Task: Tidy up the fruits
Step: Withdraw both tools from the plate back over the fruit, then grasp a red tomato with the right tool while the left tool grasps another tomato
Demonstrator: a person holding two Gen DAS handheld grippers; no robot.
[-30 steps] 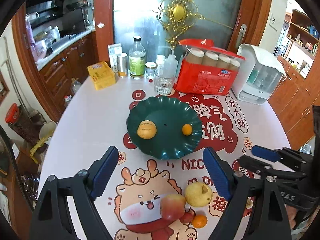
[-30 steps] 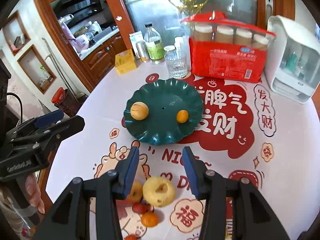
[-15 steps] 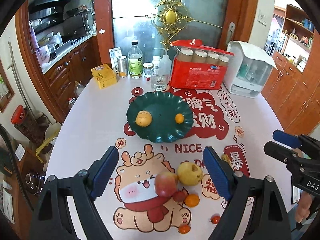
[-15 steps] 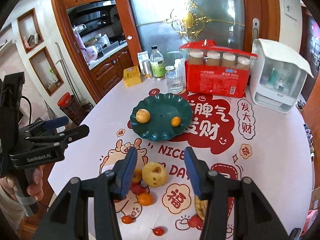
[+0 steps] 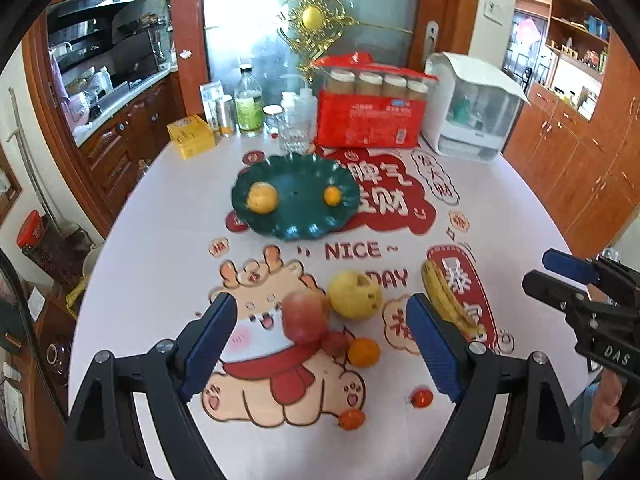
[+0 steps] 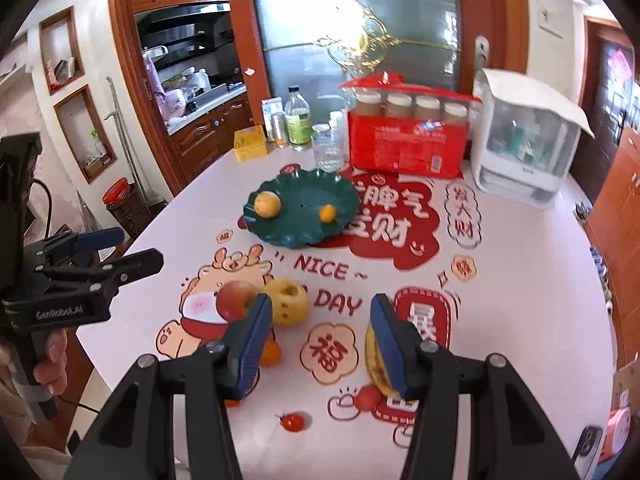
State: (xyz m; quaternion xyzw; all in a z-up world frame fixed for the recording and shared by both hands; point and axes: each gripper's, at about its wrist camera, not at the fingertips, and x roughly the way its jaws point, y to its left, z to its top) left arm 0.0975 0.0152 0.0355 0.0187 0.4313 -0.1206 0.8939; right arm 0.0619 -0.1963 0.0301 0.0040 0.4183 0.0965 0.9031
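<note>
A dark green plate [image 5: 296,224] [image 6: 344,196] holds a yellow fruit [image 5: 262,198] and a small orange [image 5: 333,195]. Nearer me on the table lie a red apple [image 5: 304,316] [image 6: 235,300], a yellow apple [image 5: 354,294] [image 6: 290,300], an orange [image 5: 363,352], a banana [image 5: 448,300] and small red tomatoes [image 6: 292,422]. My left gripper [image 5: 320,352] is open above the apples, empty. My right gripper [image 6: 322,348] is open, empty, with the banana partly hidden behind its right finger.
At the table's back stand a red pack of jars [image 5: 370,116], a white container [image 5: 470,108], a glass [image 5: 294,138], bottles [image 5: 249,108] and a yellow box [image 5: 190,142]. Wooden cabinets stand on both sides. The table's edge curves close on the left.
Both grippers have pulled back and risen from the plate. More of the table shows now, with the banana and tomatoes in view. Both stay open.
</note>
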